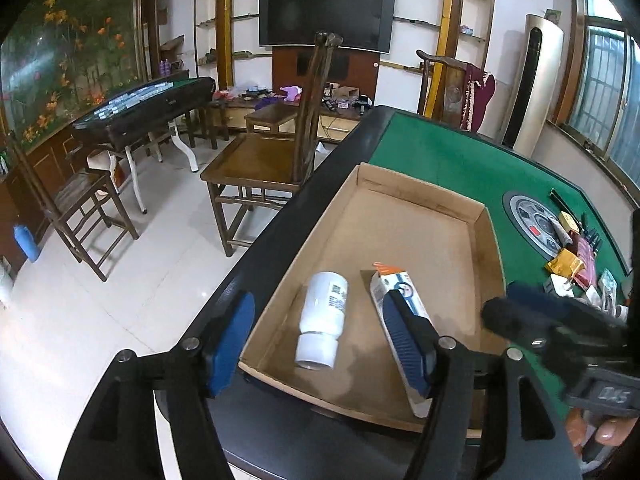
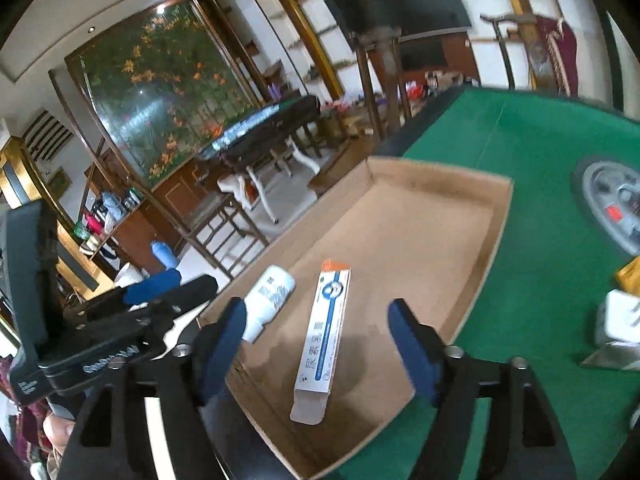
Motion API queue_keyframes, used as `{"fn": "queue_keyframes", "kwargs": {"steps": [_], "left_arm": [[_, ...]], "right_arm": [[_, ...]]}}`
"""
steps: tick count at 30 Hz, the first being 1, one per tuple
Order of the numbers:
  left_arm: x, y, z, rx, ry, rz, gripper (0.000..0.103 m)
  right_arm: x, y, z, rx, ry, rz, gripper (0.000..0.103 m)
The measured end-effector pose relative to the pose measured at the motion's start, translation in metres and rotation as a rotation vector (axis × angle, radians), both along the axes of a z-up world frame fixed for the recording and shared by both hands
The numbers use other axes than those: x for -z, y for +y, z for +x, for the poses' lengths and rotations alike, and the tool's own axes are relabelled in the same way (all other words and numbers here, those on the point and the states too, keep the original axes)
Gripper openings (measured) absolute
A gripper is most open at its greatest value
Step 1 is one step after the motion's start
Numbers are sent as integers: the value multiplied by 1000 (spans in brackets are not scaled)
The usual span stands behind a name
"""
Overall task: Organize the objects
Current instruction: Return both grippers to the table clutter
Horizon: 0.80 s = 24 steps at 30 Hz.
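Observation:
A shallow cardboard tray sits at the left edge of the green table. Inside it lie a white bottle on its side and, just right of it, a long white-and-blue box. My left gripper hovers open above the bottle, its blue pads well clear of it. Over the box my right gripper stands open, with the box on the tray floor between the fingers and untouched. Neither gripper holds anything.
A pile of small packets and boxes lies on the green felt to the right of the tray, near the table's round centre console. A wooden chair stands against the table's left side. A white item lies right of the tray.

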State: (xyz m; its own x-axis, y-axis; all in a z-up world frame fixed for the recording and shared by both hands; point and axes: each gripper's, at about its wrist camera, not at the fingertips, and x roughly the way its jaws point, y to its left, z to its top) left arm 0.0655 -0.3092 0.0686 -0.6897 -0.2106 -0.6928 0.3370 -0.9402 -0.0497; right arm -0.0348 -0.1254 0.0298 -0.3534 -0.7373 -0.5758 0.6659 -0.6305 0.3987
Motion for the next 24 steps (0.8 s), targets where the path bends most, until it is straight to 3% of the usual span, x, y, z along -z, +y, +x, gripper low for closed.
{"fn": "queue_keyframes", "kwargs": {"steps": [9, 15, 19, 24], "left_arm": [[-23, 53, -3, 63, 35, -24, 72], [-32, 107, -11, 159, 52, -40, 73], [-25, 142, -20, 241, 67, 6, 77], [1, 189, -36, 370, 10, 40, 77]], "right_arm": [[-38, 65, 15, 82, 85, -48, 96], [-51, 128, 21, 174, 143, -42, 101], [-53, 168, 26, 254, 185, 0, 101], [-38, 231, 39, 388, 217, 89, 103]]}}
